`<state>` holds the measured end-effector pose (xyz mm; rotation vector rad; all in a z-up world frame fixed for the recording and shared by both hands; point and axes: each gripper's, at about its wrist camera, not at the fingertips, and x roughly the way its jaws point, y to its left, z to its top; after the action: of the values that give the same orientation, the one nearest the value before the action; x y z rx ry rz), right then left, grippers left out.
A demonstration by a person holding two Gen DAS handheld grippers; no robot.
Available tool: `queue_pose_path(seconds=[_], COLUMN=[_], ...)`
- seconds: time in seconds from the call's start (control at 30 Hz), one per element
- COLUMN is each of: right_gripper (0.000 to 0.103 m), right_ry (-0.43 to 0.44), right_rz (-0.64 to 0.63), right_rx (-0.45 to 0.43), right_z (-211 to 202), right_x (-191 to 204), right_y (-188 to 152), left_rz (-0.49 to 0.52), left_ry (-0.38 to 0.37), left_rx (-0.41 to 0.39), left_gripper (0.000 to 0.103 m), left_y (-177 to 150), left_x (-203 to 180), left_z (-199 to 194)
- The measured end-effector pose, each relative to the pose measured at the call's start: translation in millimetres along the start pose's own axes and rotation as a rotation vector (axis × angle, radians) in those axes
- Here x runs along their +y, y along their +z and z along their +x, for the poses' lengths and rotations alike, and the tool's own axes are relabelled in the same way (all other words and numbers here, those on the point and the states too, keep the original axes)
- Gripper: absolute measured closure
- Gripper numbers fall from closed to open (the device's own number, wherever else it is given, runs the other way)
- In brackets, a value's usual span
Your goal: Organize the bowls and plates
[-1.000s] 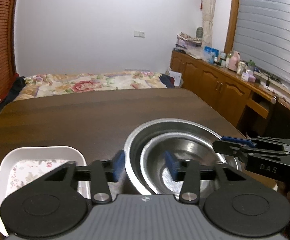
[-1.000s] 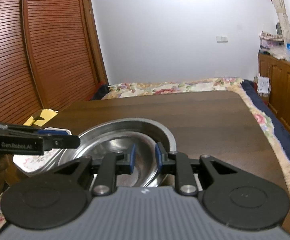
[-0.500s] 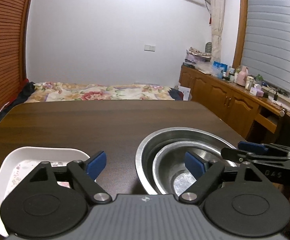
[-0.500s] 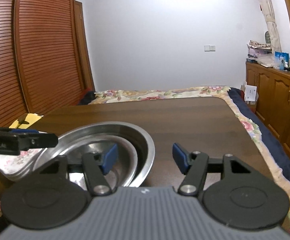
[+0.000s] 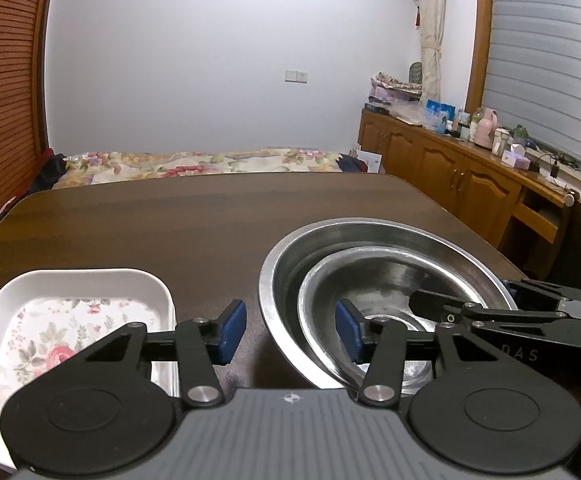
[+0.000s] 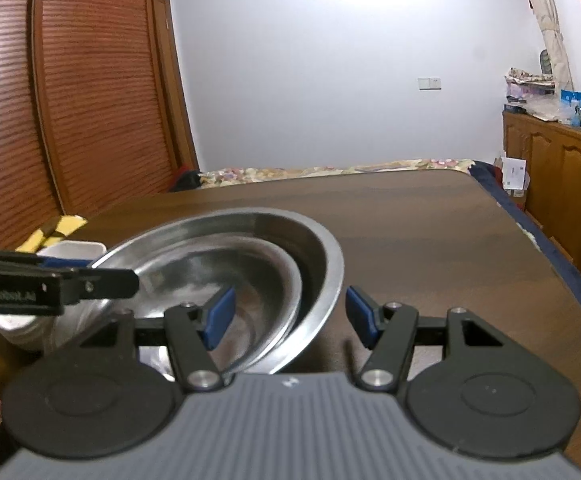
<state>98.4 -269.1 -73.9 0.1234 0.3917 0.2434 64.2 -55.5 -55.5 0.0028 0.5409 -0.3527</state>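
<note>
Two steel bowls are nested on the dark wooden table: a large bowl with a smaller bowl inside it. A white rectangular dish with a flower print lies to their left. My left gripper is open, its pads straddling the large bowl's left rim without touching it. On the opposite side my right gripper is open too, its pads either side of the large bowl's right rim. Each gripper shows side-on in the other's view.
The table stretches far ahead, bare. A bed with a floral cover lies beyond it. Wooden cabinets with bottles stand at the right, and a slatted wooden door at the left.
Both grippers opened from a narrower gap a second ago. They tilted up and drew back a little, then settled around the large bowl's rims again.
</note>
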Motion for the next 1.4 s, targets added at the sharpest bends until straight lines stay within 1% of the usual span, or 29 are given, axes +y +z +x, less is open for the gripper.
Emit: queue_pose_path(seconds=[0.17, 0.23, 0.33, 0.43, 0.5, 0.6, 0.7, 0.77, 1.03, 1.4], right_gripper=[0.043, 0.049, 0.052, 0.052, 0.053, 0.057, 0.062, 0.065, 0.065, 0.065], right_ry=[0.012, 0.021, 0.024, 0.025, 0.023, 0.018, 0.009, 0.003, 0.018, 0.043], right_rz=[-0.015, -0.017, -0.021, -0.019, -0.019, -0.014, 0.001, -0.002, -0.001, 0.01], right_rx=[-0.004, -0.005, -0.01, -0.014, -0.016, -0.021, -0.03, -0.032, -0.058, -0.06], right_z=[-1, -2, -2, -3, -2, -2, -3, -4, -11, -15], right_x=[5, 5, 6, 6, 6, 5, 5, 4, 8, 15], right_y=[1, 1, 1, 1, 2, 2, 2, 3, 15, 37], left_rz=[0.002, 0.001, 0.002, 0.005, 0.008, 0.011, 0.022, 0.008, 0.008, 0.01], left_ry=[-0.002, -0.004, -0.005, -0.003, 0.0, 0.004, 0.01, 0.004, 0.009, -0.002], left_rx=[0.014, 0.016, 0.015, 0.014, 0.013, 0.013, 0.022, 0.022, 0.0, -0.042], left_gripper=[0.058, 0.059, 0.06, 0.061, 0.063, 0.064, 0.068, 0.068, 0.068, 0.068], left_y=[-2, -3, -3, -3, -2, -1, 1, 2, 16, 41], left_x=[-3, -4, -4, -5, -8, -9, -10, -10, -9, 0], left_z=[3, 3, 4, 4, 5, 5, 6, 5, -6, -28])
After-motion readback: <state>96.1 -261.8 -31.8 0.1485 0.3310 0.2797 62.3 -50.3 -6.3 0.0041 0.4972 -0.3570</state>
